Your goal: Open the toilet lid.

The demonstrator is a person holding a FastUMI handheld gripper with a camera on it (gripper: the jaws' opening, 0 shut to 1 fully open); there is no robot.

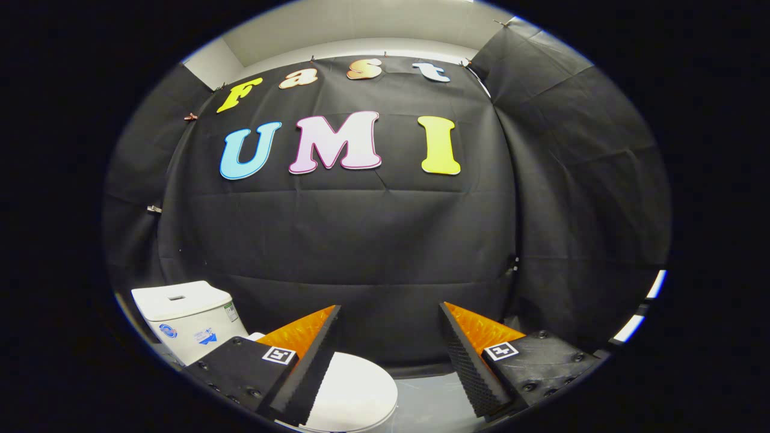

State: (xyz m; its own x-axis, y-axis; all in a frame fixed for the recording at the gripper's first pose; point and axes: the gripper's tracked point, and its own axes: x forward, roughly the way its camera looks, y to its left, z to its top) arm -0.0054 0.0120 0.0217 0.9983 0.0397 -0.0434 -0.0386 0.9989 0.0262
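A white toilet stands low at the left, with its tank (183, 316) against the black cloth wall. Its lid (355, 391) lies flat and closed over the bowl. My gripper (389, 316) hangs above the toilet, open, with a wide gap and nothing between the fingers. The left finger (313, 361) covers the lid's left part. The right finger (475, 367) is off to the right of the bowl, over the floor. Both fingers have orange backs and black ribbed pads.
Black cloth walls close the booth behind and to the right of the toilet. A strip of grey floor (430, 397) shows to the right of the bowl. Stickers mark the tank's front.
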